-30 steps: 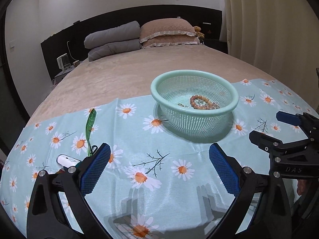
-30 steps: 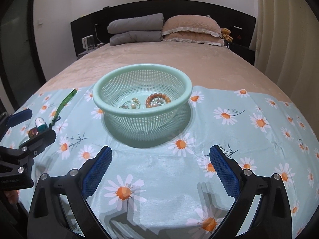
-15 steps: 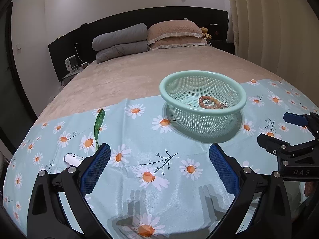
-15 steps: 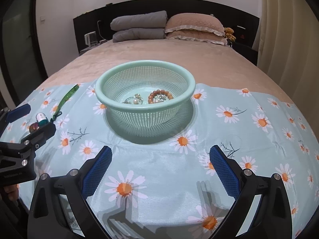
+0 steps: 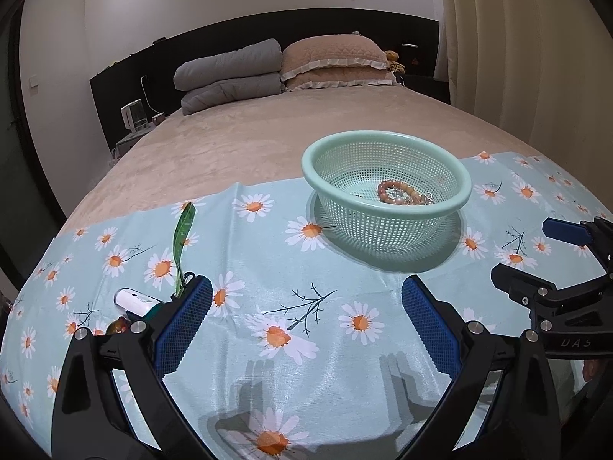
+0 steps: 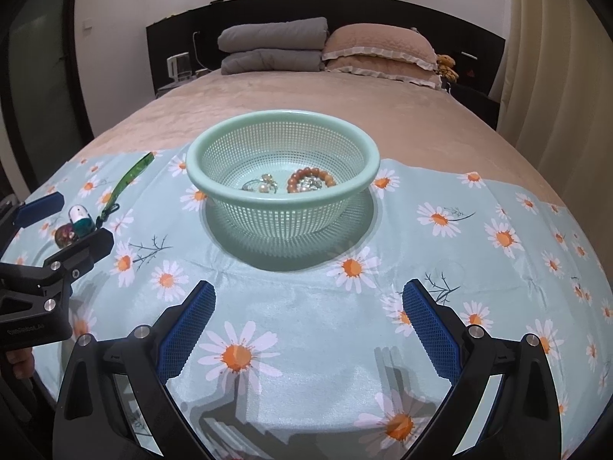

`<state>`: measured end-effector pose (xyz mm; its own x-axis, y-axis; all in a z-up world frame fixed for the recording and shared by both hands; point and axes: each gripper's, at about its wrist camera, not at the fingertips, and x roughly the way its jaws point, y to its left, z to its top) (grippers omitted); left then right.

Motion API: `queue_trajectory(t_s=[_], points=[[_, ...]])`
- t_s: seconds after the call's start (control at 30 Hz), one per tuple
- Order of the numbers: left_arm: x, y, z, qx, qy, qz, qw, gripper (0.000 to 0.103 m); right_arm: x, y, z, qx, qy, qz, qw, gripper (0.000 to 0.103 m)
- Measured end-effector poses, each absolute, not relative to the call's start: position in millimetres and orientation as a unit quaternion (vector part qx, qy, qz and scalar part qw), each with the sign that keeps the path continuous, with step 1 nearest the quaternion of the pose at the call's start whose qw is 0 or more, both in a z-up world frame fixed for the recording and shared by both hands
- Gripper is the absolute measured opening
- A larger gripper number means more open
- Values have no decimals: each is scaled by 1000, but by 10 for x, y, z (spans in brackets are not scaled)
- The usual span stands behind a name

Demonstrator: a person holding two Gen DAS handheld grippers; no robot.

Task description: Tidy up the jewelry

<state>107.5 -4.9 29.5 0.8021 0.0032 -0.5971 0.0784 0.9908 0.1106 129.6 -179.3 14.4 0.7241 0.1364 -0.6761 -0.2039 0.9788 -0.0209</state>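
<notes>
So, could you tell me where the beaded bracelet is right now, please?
The beaded bracelet lies inside the green basket, right of the silvery jewelry in the right wrist view.

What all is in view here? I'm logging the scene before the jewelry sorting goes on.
basket: one, mint green mesh, on the cloth, centre
beaded bracelet: one, brown, inside the basket
silvery jewelry: a small pile, count unclear, inside the basket beside the bracelet
green strap: one, on the cloth, left of the basket
white and teal charm: one, at the strap's near end
dark round bead: one, next to the charm
daisy cloth: one, light blue, over the bed's foot
pillows: two grey, two beige, at the headboard
left hand-held gripper: open, empty
right hand-held gripper: open, empty
</notes>
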Motion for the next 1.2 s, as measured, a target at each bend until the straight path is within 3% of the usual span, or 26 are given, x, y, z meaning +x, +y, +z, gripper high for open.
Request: queue_trajectory(t_s=[1.2], points=[[1007, -144, 318, 91, 311, -4, 946, 97, 1287, -1856, 132, -55, 360, 77, 928, 94]])
